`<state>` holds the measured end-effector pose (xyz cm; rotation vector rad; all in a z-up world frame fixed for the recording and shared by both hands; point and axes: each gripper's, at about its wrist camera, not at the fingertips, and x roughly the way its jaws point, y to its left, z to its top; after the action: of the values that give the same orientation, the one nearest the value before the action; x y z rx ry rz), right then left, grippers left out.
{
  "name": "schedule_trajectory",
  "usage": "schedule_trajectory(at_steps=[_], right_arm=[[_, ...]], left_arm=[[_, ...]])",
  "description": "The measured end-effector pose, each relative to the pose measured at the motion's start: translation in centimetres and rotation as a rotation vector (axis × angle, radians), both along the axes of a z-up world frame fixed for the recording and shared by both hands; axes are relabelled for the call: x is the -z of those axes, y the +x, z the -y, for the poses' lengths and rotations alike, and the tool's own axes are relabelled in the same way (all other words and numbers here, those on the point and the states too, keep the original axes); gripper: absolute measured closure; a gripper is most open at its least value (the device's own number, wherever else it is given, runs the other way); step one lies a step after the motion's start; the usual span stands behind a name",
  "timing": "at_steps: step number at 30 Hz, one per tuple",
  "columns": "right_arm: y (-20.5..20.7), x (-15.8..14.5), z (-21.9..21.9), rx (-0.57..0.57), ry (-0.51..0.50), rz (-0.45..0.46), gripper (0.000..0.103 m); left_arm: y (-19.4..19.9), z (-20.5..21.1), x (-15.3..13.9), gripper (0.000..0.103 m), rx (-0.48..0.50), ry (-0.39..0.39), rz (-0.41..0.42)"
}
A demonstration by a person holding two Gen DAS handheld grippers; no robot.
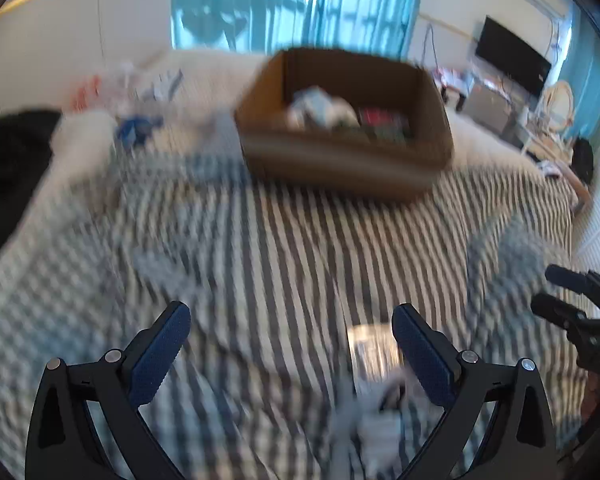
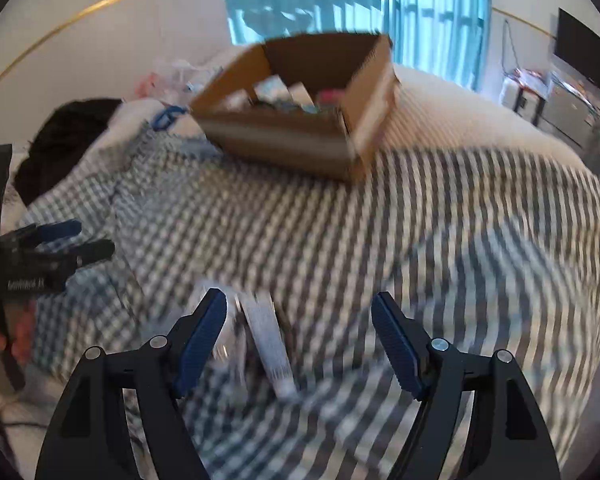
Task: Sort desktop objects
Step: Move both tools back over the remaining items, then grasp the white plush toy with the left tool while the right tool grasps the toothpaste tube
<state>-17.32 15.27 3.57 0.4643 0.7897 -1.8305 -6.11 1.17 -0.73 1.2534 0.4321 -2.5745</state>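
An open cardboard box (image 1: 340, 156) holding several small items stands on the striped bedcover (image 1: 260, 240), far ahead of both grippers. My left gripper (image 1: 290, 310) is wide open over the cover with nothing between its fingers. A clear plastic item (image 1: 370, 346) and a blurred white thing (image 1: 380, 412) lie by its right finger. My right gripper (image 2: 299, 298) is open too, and a white tube (image 2: 268, 344) lies on the cover between its fingers, nearer the left one, untouched. The box (image 2: 276, 144) also shows in the right wrist view. Both views are motion-blurred.
A black cloth (image 1: 12, 160), a blue item (image 1: 136, 128) and plastic bags (image 1: 120, 84) lie at the back left. The bed's edge drops off on the right, with a TV (image 1: 512, 60) and furniture beyond. The left gripper (image 2: 94, 237) appears at the right wrist view's left edge, with a hand (image 2: 16, 336) below it.
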Motion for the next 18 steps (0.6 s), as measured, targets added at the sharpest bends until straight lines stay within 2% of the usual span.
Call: schedule_trajectory(at_steps=[4, 5, 6, 7, 18], right_arm=[[-0.6, 3.3, -0.3, 0.017, 0.074, 0.039, 0.031], [-0.7, 3.6, -0.2, 0.017, 0.082, 0.05, 0.035], [-0.7, 3.8, -0.2, 0.016, 0.087, 0.056, 0.043], [-0.8, 4.0, 0.0, 0.015, 0.09, 0.064, 0.046], [-1.3, 5.0, 0.3, 0.023, 0.114, 0.099, 0.047]], left_arm=[[0.3, -2.7, 4.5, 0.0, 0.069, 0.052, 0.138], [0.1, -3.1, 5.3, 0.0, 0.08, 0.062, 0.173], [-0.1, -3.3, 5.7, 0.0, 0.088, 0.069, 0.193], [-0.1, -3.7, 6.1, 0.0, 0.101, 0.076, 0.209], [-0.7, -10.1, 9.1, 0.002, 0.349, 0.059, 0.327]])
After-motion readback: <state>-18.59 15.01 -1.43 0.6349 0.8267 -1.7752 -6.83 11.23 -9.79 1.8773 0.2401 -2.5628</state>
